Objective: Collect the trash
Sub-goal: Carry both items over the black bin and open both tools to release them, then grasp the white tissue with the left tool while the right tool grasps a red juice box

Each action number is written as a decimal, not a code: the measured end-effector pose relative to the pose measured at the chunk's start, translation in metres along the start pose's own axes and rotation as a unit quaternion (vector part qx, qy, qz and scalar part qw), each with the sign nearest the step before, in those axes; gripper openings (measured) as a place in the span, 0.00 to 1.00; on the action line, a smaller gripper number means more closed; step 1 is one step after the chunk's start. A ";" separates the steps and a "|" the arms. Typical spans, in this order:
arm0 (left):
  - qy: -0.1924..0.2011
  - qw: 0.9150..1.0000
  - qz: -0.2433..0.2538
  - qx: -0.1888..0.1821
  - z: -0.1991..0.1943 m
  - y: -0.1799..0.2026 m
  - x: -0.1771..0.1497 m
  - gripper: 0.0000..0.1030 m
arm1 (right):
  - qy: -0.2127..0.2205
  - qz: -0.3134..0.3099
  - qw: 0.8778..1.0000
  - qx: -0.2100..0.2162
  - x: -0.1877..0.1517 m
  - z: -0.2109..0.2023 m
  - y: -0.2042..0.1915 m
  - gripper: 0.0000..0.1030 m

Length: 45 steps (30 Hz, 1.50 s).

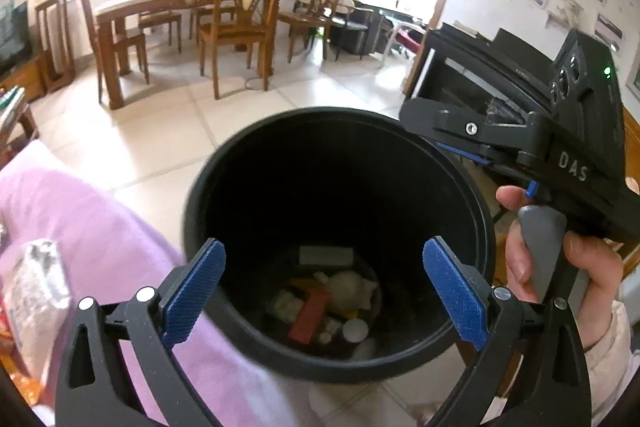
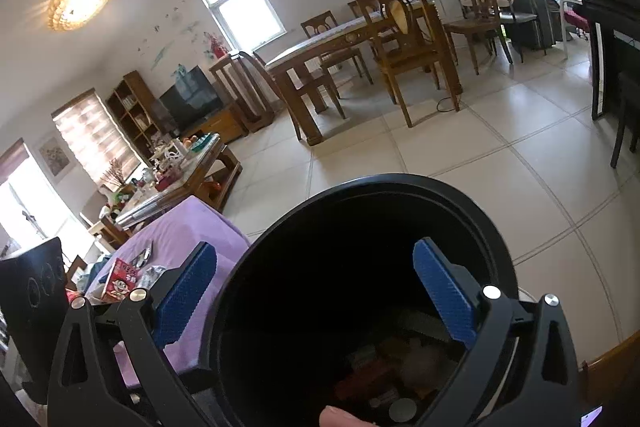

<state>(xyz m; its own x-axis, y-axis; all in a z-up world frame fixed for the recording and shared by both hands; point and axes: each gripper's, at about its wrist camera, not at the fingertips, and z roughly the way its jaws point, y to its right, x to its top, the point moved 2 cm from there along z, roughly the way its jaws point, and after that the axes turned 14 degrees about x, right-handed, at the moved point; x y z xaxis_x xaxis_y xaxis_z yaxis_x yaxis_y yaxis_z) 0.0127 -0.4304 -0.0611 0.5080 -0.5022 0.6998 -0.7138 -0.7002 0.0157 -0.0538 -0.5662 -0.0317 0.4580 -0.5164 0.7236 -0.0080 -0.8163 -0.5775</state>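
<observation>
Left wrist view: the left gripper (image 1: 324,291) is held above the mouth of the black trash bin (image 1: 200,211) with its blue pads (image 1: 195,291) spread wide and nothing between them; the bin stands on the tiled floor (image 1: 160,155) beside a purple cloth (image 1: 80,227), holds mixed trash (image 1: 328,303) at its bottom, and the right gripper (image 1: 452,131), gripped by a hand (image 1: 560,267), shows at the bin's far right rim. Right wrist view: the right gripper (image 2: 316,291) also stands fully spread and empty over the trash bin (image 2: 400,187), with a red carton (image 2: 120,279) lying on the purple cloth (image 2: 180,227) to the left.
</observation>
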 end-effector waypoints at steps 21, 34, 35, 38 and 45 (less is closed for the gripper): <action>0.018 0.960 -0.147 0.237 -0.144 -0.287 -0.065 0.95 | -0.177 -0.090 0.974 0.104 -0.045 0.113 -0.164 0.95; -0.065 0.970 -0.117 0.201 -0.095 -0.356 -0.074 0.70 | -0.258 -0.243 0.929 0.104 -0.094 0.214 -0.289 0.86; -0.074 0.971 -0.116 0.196 -0.090 -0.359 -0.073 0.65 | -0.261 -0.250 0.927 0.100 -0.096 0.218 -0.292 0.83; -0.095 0.971 -0.121 0.184 -0.078 -0.358 -0.077 0.43 | -0.277 -0.262 0.921 0.087 -0.100 0.233 -0.296 0.76; -0.097 0.970 -0.142 0.171 -0.075 -0.366 -0.087 0.19 | -0.293 -0.253 0.919 0.070 -0.106 0.244 -0.293 0.49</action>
<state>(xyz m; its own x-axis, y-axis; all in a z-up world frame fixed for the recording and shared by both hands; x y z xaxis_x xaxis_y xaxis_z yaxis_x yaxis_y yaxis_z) 0.1941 -0.0924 -0.0739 0.7651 -0.3276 0.5543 -0.3470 -0.9350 -0.0736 0.1173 -0.2094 -0.0313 0.7714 0.1821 0.6098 0.4344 -0.8510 -0.2953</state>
